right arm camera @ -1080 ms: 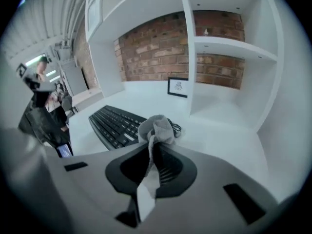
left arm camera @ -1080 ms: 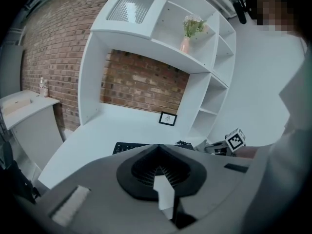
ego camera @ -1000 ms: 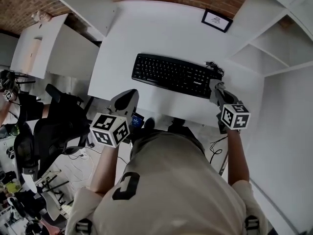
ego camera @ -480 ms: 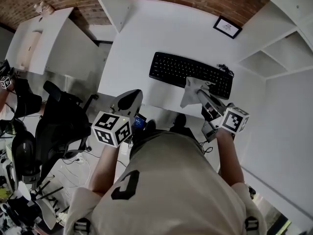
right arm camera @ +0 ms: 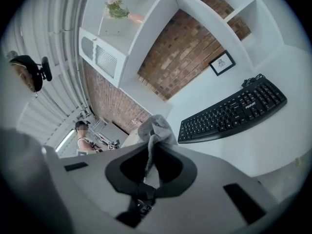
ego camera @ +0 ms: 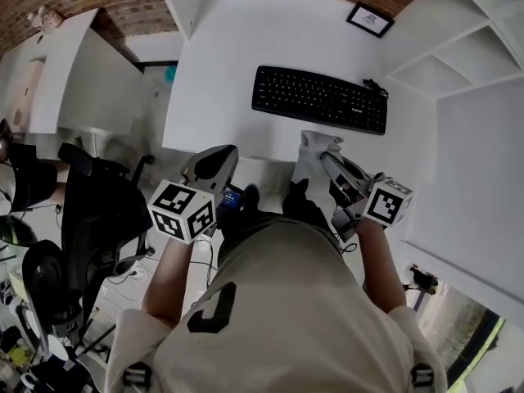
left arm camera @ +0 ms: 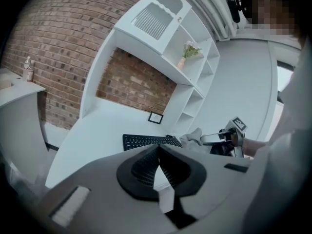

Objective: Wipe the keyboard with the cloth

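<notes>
The cloth (ego camera: pixel 310 151), judged soft, light and limp and best taken by a bunched fold, was pinched in the right tongs (right arm camera: pixel 150 147) just short of the keyboard (ego camera: pixel 319 98), while the left tongs (left arm camera: pixel 158 151) were pressed together, empty.

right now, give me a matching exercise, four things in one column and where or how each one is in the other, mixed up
Column one:
1. keyboard
2. cloth
3. left gripper
4. picture frame

Column two:
A. shut, nothing between its jaws
B. at the back of the desk, by the brick wall
C. lying flat on the desk
D. pinched in the right gripper

Pairs: 1-C, 2-D, 3-A, 4-B
</notes>
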